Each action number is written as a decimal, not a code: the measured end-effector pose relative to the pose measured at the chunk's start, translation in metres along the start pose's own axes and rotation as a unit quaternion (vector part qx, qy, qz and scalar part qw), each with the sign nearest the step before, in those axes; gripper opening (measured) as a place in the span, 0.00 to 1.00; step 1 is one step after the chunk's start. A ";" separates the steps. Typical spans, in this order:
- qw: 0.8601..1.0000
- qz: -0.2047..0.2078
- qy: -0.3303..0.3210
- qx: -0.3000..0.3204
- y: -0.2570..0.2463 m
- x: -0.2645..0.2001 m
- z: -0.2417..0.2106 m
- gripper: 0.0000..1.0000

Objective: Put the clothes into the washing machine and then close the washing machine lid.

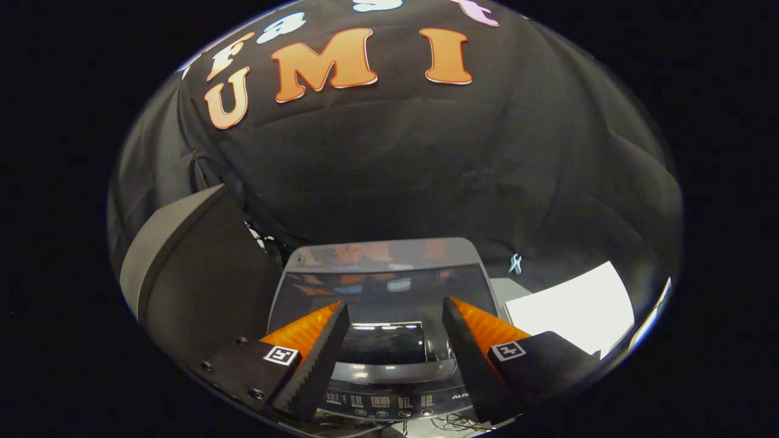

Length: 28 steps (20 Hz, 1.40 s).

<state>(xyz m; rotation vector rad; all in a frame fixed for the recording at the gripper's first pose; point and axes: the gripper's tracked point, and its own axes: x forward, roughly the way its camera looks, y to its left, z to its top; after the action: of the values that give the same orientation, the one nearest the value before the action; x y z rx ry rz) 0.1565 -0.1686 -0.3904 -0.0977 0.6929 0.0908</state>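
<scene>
Just ahead of the claw (395,316) and partly framed between its two fingers sits the washing machine (389,340), a top-loader seen from the front and above. Its lid (383,286) is glossy, dark and glass-like, and appears to lie flat over the tub, catching reflections of the booth; I read it as closed, though glare makes that less than certain. The control panel (380,401) runs along the near edge, right under the fingertips.

Claw state: fingers spread wide apart, nothing between them, no contact with the machine.

Clothes: none identifiable, not in the claw, not on the lid. Whether any are already inside the tub I cannot tell through the reflective lid.

Progress, as a judgement: either the load is in and the lid is down, so the job is essentially finished, or nothing has started and the lid must first be raised. One frame does not settle which.

Outward from the machine: a white flat surface (572,313) just right of the right finger, beside the washer. A grey curved panel (182,267) stands to the left, beyond the left finger. Black cloth wall (395,170) behind everything.
</scene>
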 end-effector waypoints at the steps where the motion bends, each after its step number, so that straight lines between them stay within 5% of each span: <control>1: 1.000 -0.003 -0.002 0.002 -0.003 -0.001 0.002 0.99; 15: 0.994 -0.001 -0.107 0.027 -0.025 -0.056 0.137 0.99; 28: 0.968 -0.010 -0.248 0.030 -0.043 -0.166 0.283 0.99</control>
<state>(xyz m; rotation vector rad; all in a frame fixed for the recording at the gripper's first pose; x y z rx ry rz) 0.2137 -0.1862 -0.0644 -0.0216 0.1942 0.0719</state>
